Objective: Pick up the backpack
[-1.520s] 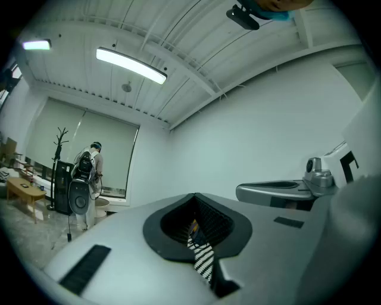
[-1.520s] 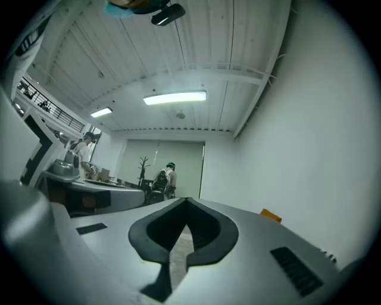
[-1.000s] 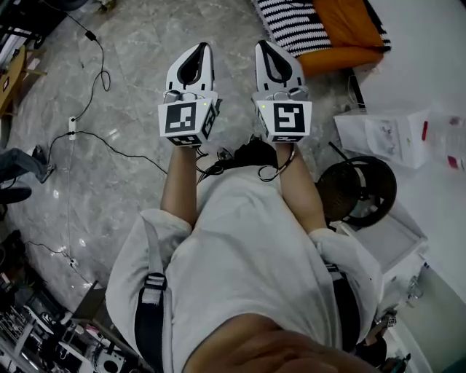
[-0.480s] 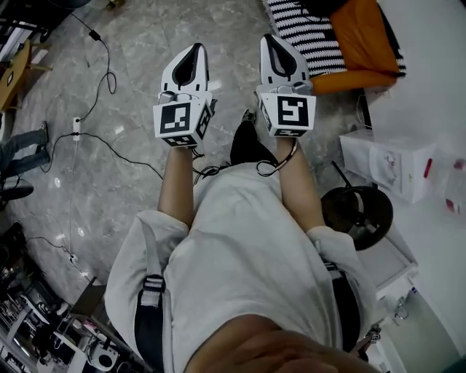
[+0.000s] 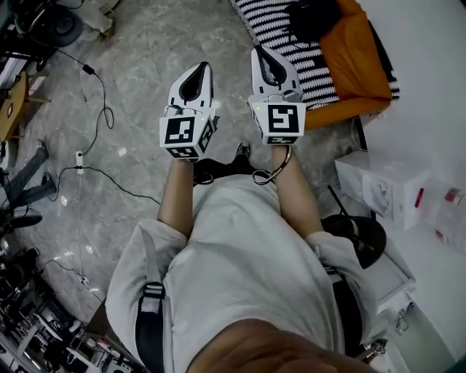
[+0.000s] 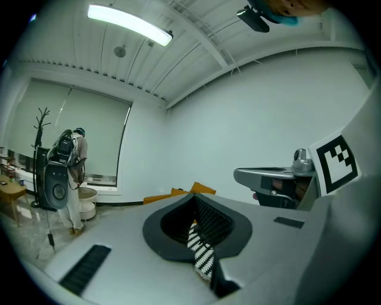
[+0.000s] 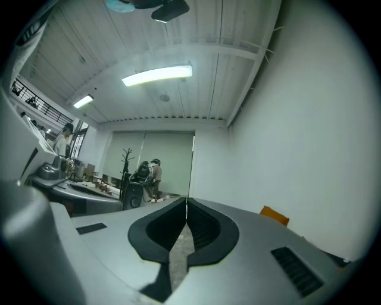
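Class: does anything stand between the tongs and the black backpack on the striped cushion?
Nothing visible does. The backpack lies on the striped cushion just beyond the right tongs; only cushion shows between them.

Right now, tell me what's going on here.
A person in a white shirt holds a left gripper and a right gripper out level over the stone floor. Both are shut and empty. Ahead lie a striped cloth and an orange cushion, with a dark bundle on top that may be the backpack; I cannot tell for sure. Nothing has been picked up yet.
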The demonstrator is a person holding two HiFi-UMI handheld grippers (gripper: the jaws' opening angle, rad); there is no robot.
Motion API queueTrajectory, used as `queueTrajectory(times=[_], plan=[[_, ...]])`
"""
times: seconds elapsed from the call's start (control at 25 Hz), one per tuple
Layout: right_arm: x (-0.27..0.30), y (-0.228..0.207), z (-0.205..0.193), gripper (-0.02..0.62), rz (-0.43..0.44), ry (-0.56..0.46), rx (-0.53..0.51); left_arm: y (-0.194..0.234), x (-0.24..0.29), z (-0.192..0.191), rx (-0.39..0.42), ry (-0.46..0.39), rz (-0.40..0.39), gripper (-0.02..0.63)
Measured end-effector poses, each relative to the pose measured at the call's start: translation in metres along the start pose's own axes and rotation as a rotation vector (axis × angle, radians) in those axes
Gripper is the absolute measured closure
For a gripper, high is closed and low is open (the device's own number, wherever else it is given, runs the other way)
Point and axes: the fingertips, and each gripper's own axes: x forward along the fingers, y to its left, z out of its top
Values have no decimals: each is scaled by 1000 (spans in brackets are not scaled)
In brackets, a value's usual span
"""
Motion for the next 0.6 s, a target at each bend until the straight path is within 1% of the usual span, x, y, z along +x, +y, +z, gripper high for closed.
queueTrajectory(times=[0.16,0.28,0.4,0.48,0.6], plan=[[31,-33,-13,557,-52,28,36,4,49,-3,10,42,-68,595],[54,-63,-25,557,-89,49,42,6,92,-2,5,51,-111,595],[78,-91,-41,557,-141,84,40,9,138,-11,-4,73,-166,595],[95,-112,-50,557,-191,97,42,11,170,-16,-6,85,-218,595],[121,-142,-59,557,-277,118,38,12,220,-16,-1,93,-324,595]])
